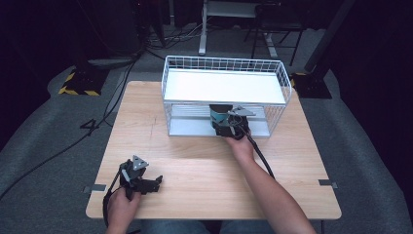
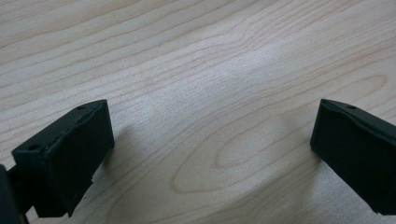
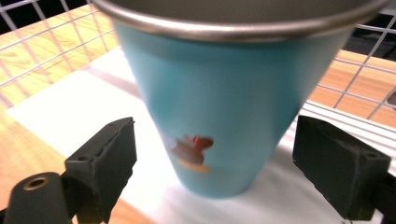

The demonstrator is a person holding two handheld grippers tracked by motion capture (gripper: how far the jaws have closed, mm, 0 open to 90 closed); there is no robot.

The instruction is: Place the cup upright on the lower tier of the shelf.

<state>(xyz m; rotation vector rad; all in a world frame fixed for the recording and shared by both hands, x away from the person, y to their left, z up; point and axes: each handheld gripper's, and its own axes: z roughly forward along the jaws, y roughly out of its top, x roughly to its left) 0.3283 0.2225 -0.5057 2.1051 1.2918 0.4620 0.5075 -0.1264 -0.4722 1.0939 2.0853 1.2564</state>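
At the centre of the high view, the right gripper reached into the lower tier of the wire rack, jaws apart on either side of a teal cup standing there, probably placed to grasp it. The left gripper, jaws wide apart, idled at lower left over bare table.

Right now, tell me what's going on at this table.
A person holds a gripper in each hand. The right gripper reaches into the lower shelf of the wire rack, jaws open on either side of a teal cup standing there, not gripping it. The left gripper rests open over bare table, holding nothing.
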